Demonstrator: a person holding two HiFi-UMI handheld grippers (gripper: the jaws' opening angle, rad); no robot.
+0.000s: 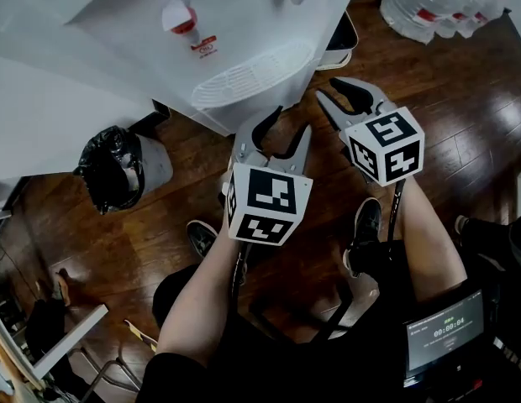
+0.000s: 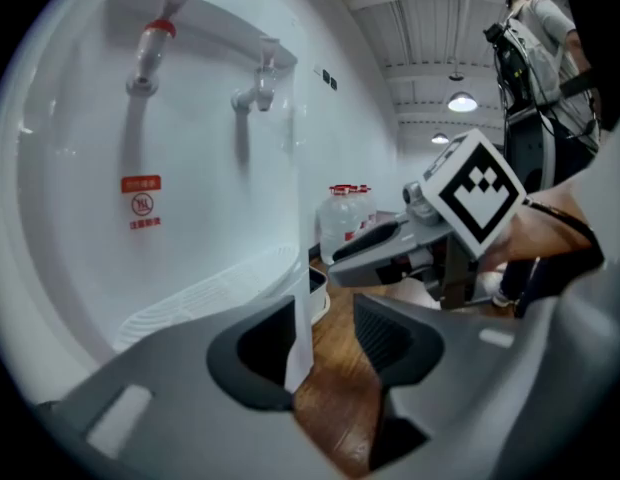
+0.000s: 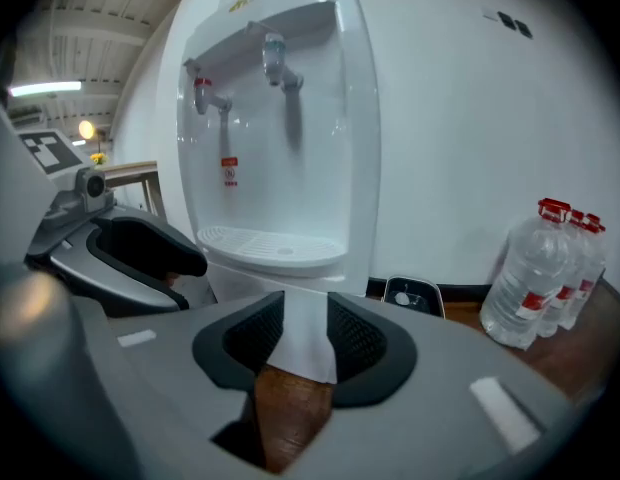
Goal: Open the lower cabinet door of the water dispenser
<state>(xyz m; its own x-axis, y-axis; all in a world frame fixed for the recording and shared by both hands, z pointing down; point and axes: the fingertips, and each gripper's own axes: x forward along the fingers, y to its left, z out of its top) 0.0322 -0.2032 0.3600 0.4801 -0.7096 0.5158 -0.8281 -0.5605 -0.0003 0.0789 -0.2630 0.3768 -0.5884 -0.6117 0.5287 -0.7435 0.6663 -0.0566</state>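
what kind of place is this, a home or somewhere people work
Probably a workplace or workshop hall, not a home: a white water dispenser stands on a wood floor with spare water bottles by the wall, and the left gripper view shows a high beamed ceiling with a hanging lamp.

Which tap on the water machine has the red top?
The left tap, the one right above the red sticker. The other tap beside it has no red on it.
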